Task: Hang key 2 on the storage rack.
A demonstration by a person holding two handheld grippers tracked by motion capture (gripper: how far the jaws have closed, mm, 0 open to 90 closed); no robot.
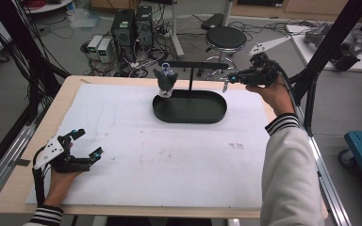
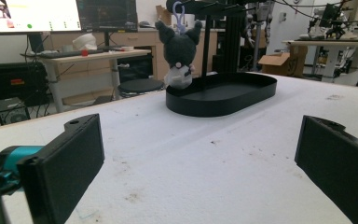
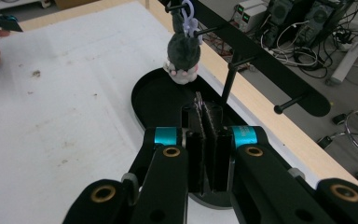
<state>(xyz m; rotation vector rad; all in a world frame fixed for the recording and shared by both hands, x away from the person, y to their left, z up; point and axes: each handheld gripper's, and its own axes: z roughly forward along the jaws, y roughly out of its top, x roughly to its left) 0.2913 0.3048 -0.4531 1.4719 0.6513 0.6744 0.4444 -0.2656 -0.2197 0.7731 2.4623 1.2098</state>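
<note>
Plush keychain toy (image 1: 165, 80), dark grey with a pale face and a lilac clip, hangs from a peg at one end of the black stand's crossbar (image 1: 202, 64), its lower body just over the rim of the oval black tray (image 1: 189, 113) that forms the stand's base. From the right gripper (image 1: 226, 81) it lies ahead and a little to the left, well apart, with the stand's upright post (image 3: 228, 81) between them in the right gripper view. That gripper is held above the tray's near end, below the far end of the crossbar; its jaws are clenched together, and a thin dark sliver shows between the pads, too small to say whether it is a held thing or part of the pads themselves. The left gripper (image 1: 86, 147) rests low on the white worktop (image 1: 169, 155), far from the stand, jaws spread wide with nothing between them; from its view the toy is straight ahead in the distance.

As a judgement: the hanging looks done, since the toy's clip sits on its peg and no gripper touches it. The other pegs (image 3: 291, 101) on the bar are bare. What seems left is for the right gripper to draw clear of the stand without knocking the bar.
</note>
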